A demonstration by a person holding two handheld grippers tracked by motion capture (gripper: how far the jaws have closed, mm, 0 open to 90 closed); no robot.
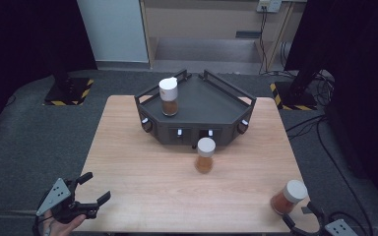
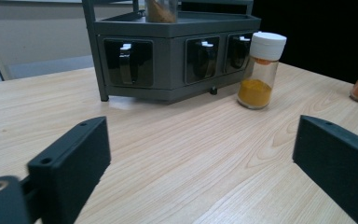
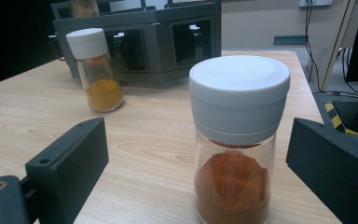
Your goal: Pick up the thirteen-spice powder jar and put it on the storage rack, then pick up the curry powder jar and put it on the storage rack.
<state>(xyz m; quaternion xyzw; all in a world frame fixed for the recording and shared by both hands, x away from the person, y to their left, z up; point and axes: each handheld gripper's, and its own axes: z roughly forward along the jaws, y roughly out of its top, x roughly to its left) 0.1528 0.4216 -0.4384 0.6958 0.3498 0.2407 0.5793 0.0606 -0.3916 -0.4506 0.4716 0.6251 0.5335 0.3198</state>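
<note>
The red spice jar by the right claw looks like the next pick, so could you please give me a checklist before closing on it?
1. Red spice jar upright with lid on: ok.
2. Jar between the right claw jaws: ok.
3. Jaws open, pads clear of the glass: ok.
4. Jar centred between the jaws: not ok, nearer one jaw.
5. Rack shelf has free space beside the jar on the rack: ok.
6. Left claw open, holding nothing: ok.
</note>
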